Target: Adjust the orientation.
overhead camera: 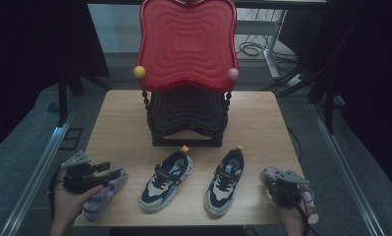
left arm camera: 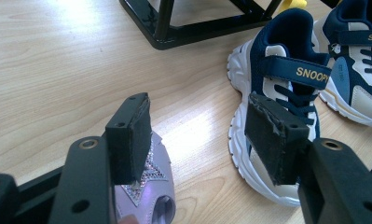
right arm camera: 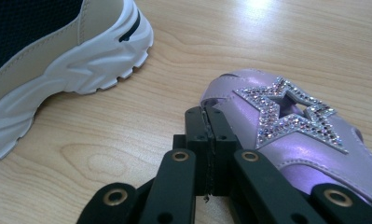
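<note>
At the bench's (overhead camera: pixel 134 123) near corners lie two purple sandals (overhead camera: pixel 101 196), lined up beside the sneakers (overhead camera: pixel 166 179); left gripper (left arm camera: pixel 197 135) fingers gape over one, right gripper (right arm camera: pixel 207 140) fingers pinched together, empty, beside the other (right arm camera: pixel 286 126).

The left gripper (overhead camera: pixel 116 173) lies low at the near left, held in the person's left hand (overhead camera: pixel 68 200), which comes in from the bottom edge. It points rightward and slightly away. In its own view, its two padded fingers (left arm camera: pixel 130 136) stand wide apart with nothing pressed between them. The right gripper (overhead camera: pixel 273 181) sits at the near right, gripped by the right hand (overhead camera: pixel 293 216), which seems to wrap its rear, though the dim view blurs this. Its fingers (right arm camera: pixel 198 122) meet pad to pad, closed flat together.
</note>
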Demonstrator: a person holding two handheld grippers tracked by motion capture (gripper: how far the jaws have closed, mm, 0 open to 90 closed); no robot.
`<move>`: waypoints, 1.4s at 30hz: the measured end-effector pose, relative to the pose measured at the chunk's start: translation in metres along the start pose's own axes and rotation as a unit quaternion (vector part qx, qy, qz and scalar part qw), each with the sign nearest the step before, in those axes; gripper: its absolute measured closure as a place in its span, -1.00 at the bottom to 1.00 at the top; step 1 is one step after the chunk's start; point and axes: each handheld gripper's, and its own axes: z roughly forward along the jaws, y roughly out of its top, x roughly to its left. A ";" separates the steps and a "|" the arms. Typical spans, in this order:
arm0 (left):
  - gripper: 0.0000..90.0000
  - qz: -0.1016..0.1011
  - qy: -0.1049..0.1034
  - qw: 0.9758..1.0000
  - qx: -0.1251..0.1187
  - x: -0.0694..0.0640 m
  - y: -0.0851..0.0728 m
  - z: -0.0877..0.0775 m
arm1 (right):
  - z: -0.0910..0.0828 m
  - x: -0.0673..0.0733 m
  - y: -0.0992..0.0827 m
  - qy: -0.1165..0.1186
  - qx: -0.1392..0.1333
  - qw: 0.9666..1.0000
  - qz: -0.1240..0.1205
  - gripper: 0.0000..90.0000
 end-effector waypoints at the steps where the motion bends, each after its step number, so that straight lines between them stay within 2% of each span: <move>1: -0.10 0.000 0.000 1.000 0.001 0.000 0.000 0.000 | 0.000 0.000 0.000 -0.001 -0.001 1.000 0.001 1.00; 4: -0.10 0.000 0.000 1.000 0.002 0.000 0.000 0.001 | 0.001 0.002 0.002 -0.014 -0.001 1.000 -0.007 1.00; 10: -0.10 0.000 0.000 1.000 0.002 0.000 0.000 0.001 | 0.006 0.007 0.007 -0.024 0.001 1.000 -0.015 1.00; 15: -0.10 0.000 0.000 1.000 0.003 0.000 -0.001 0.001 | 0.008 0.009 0.009 -0.029 0.002 0.999 -0.013 1.00; 18: -0.10 -0.001 0.000 1.000 0.003 0.000 -0.001 0.001 | 0.008 0.012 0.010 -0.040 0.001 0.999 -0.026 0.99; 24: -0.10 -0.001 0.000 1.000 0.002 0.000 -0.001 0.000 | 0.006 0.014 0.010 -0.026 -0.005 0.999 -0.024 0.99; 30: -0.10 -0.003 0.002 1.000 -0.002 0.001 -0.001 -0.003 | -0.006 0.007 0.011 -0.002 -0.030 1.000 -0.002 0.98; 32: -0.10 -0.003 0.002 1.000 -0.003 0.001 -0.001 -0.004 | -0.012 0.004 0.012 0.009 -0.039 0.999 0.007 0.98; 33: -0.10 -0.003 0.002 1.000 -0.003 0.002 -0.001 -0.004 | -0.017 -0.002 0.013 0.020 -0.051 0.998 0.019 0.98; 42: -0.10 -0.007 0.005 1.000 -0.005 0.005 -0.002 -0.006 | -0.031 -0.023 0.015 0.049 -0.079 0.994 0.053 0.98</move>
